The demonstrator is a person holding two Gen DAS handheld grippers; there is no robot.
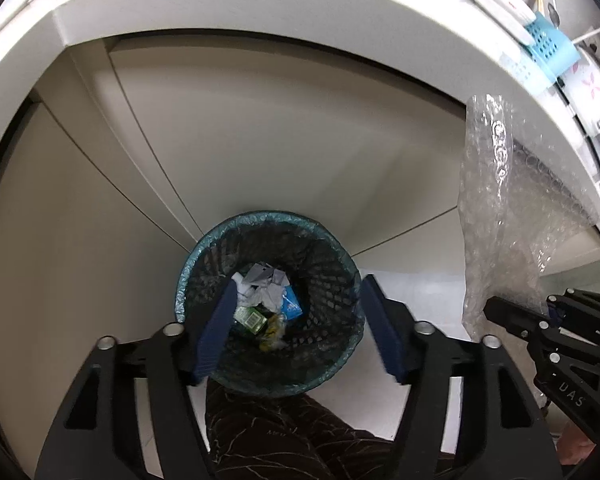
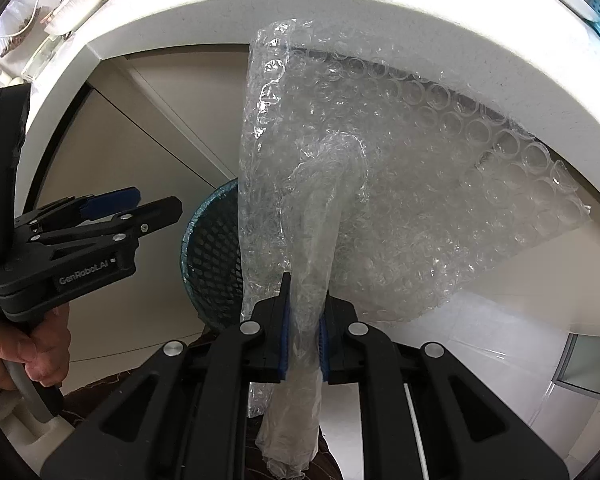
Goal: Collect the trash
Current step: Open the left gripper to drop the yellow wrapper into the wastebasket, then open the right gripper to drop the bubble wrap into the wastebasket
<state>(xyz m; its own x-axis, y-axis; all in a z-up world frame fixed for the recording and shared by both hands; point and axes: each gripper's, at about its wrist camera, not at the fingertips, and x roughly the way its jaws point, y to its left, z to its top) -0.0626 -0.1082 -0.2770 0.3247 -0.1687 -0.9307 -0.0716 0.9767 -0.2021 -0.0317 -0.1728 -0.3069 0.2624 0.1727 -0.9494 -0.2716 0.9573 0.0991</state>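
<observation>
While the right gripper pinches a sheet of clear bubble wrap between its blue pads, the sheet fans out above the jaws, crinkled, with a twisted tail hanging below them. It hangs just beside the waste bin, to the bin's right in the left wrist view. The left gripper stands wide and empty directly over the bin. This black mesh bin, lined with a bluish bag, holds crumpled white paper, a blue packet and a green wrapper.
</observation>
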